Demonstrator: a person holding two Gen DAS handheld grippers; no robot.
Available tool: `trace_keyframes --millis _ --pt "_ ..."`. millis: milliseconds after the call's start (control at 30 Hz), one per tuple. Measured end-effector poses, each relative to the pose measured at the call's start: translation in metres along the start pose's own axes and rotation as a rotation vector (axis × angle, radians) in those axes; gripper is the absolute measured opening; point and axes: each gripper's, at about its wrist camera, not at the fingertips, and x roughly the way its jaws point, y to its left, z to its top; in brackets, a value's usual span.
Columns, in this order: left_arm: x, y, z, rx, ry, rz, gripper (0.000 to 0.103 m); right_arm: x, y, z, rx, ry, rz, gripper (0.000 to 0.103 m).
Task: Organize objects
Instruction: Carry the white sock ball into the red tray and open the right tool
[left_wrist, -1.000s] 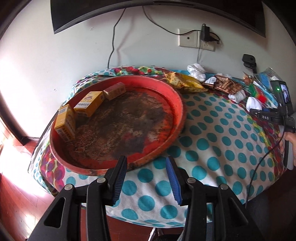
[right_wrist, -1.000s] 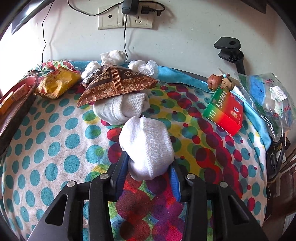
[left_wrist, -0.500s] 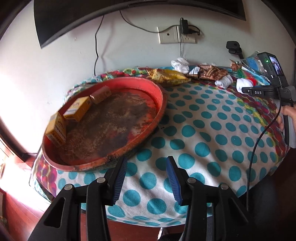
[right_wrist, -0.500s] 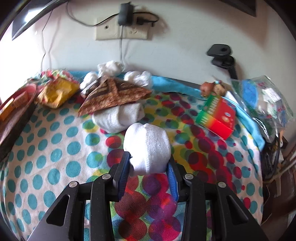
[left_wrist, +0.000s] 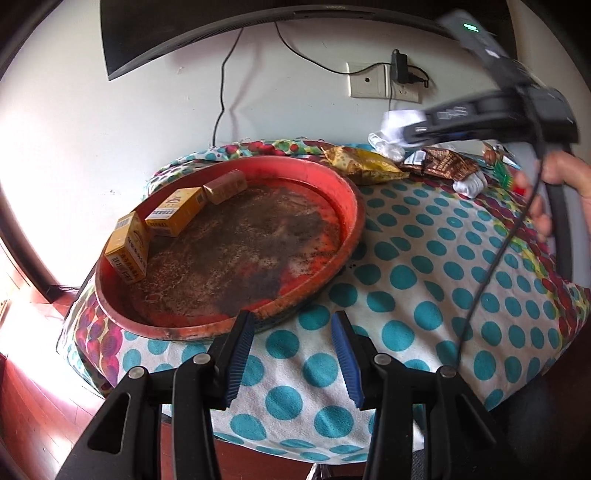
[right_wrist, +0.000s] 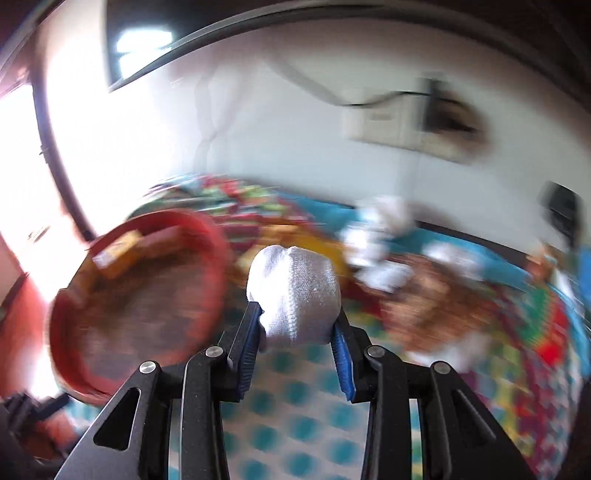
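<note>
White rolled sock (right_wrist: 293, 293) is sitting clamped in your right gripper (right_wrist: 297, 328); your left gripper (left_wrist: 291, 354) is hovering apart, empty.

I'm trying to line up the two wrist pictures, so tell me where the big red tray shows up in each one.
Left wrist view: the red tray fills the centre-left, just beyond the open left gripper.
Right wrist view: the tray is blurred at left, beside the white sock clamped in the right gripper.
Shared landmark: the wall socket, upper right in both.
</note>
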Motion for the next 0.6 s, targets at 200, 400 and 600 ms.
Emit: trace_keyframes --millis 200,400,600 --pt "-0.007 0.005 0.001 -0.017 -0.047 0.035 0.045 0.069 0.067 0.034 -0.142 0.089 0.077 0.034" --pt "-0.009 0.017 0.004 -0.065 -0.06 0.045 0.046 0.118 0.093 0.052 -0.185 0.178 0.034 0.034" --pt "-0.007 0.022 0.004 -0.083 -0.057 0.042 0.047 0.146 0.105 0.062 -0.186 0.216 0.024 0.034"
